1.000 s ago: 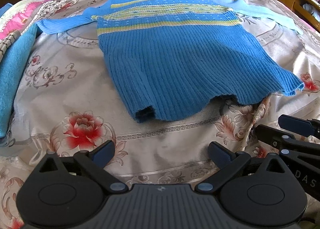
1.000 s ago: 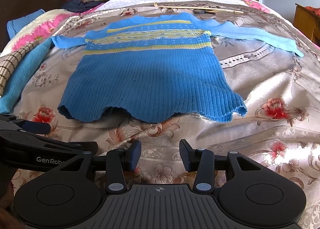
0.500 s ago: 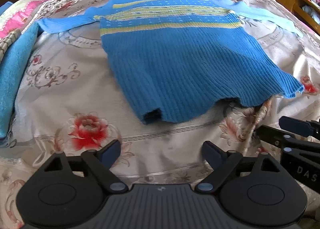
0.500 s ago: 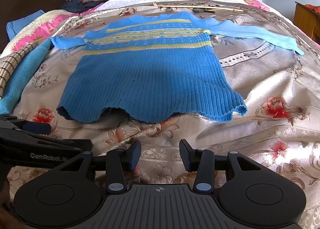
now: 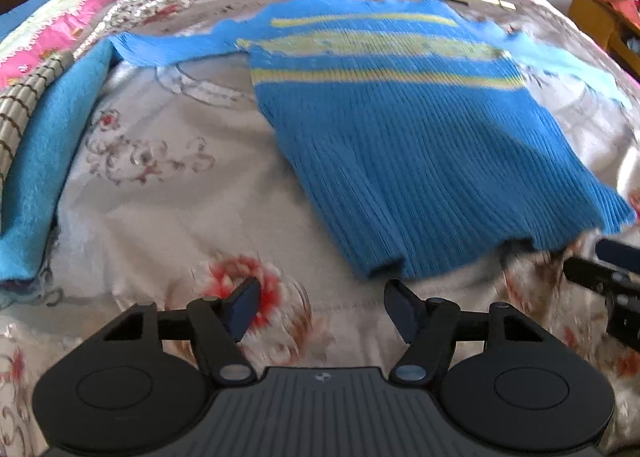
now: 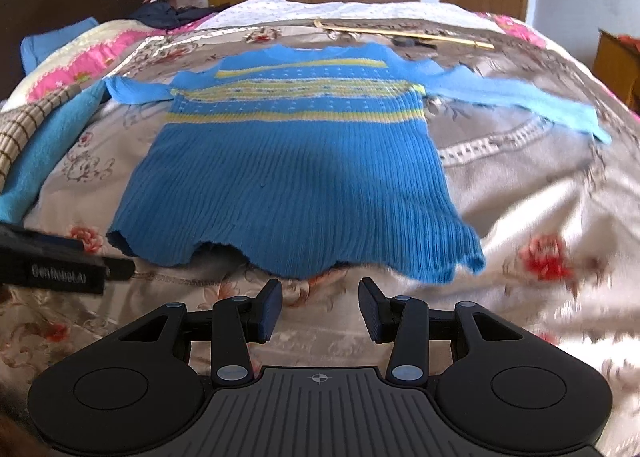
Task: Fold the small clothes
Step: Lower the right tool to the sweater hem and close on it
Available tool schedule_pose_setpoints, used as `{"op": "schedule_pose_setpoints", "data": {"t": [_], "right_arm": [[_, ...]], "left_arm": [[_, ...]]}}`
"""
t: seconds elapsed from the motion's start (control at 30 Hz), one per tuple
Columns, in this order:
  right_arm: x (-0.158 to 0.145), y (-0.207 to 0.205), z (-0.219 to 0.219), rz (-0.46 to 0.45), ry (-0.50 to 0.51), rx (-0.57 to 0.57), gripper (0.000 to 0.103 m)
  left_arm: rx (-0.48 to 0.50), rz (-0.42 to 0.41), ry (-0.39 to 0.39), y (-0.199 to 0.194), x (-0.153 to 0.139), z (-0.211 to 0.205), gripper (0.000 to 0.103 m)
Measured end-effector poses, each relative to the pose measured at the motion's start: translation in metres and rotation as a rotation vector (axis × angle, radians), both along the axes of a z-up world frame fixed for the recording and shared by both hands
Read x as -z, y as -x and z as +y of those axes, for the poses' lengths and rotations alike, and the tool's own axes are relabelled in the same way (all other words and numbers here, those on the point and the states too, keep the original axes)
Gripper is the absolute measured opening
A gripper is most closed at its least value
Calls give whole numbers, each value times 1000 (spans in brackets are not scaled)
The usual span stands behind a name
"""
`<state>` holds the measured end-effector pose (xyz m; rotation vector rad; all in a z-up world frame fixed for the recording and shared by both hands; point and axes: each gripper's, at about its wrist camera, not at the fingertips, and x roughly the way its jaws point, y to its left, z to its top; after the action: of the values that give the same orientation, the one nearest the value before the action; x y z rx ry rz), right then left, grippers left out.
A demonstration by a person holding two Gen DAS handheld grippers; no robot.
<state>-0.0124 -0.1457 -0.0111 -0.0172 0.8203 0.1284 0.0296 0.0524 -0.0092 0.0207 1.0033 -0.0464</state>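
While I am looking over the bed (image 6: 540,193), its floral cover is filling both views and is serving as the folding surface. On it the blue ribbed sweater (image 6: 296,177) is lying flat with its front up, the yellow stripes across the chest, the neck pointing away from me and the wavy hem (image 6: 304,271) nearest to me. Both sleeves are spreading out sideways, the left sleeve (image 5: 168,51) toward a folded blue towel (image 5: 52,153) at the bed's edge and the right sleeve (image 6: 516,99) reaching far out. I am judging that it is spread like this so that the sleeves can be folded in first; no fold is made yet.

My left gripper (image 5: 322,309) is hovering low over the cover, just beside the hem's left corner, its jaws standing wide apart and holding nothing. My right gripper (image 6: 320,307) is hovering just before the middle of the hem, level and pointing along the sweater, its jaws also apart and empty. A thin wooden stick (image 6: 404,35) is lying beyond the collar.
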Motion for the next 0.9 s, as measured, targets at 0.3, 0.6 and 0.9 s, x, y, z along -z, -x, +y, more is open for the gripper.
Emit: {"op": "schedule_pose_setpoints", "data": {"t": [0.3, 0.6, 0.9], "right_arm": [[4, -10, 0, 10, -6, -11, 42], [0, -12, -18, 4, 7, 49, 42], [-13, -13, -51, -15, -27, 146, 42]], "left_arm": [[-27, -65, -43, -12, 9, 4, 63], [-232, -88, 10, -18, -4, 64, 47], [-187, -67, 174, -10, -19, 72, 54]]}}
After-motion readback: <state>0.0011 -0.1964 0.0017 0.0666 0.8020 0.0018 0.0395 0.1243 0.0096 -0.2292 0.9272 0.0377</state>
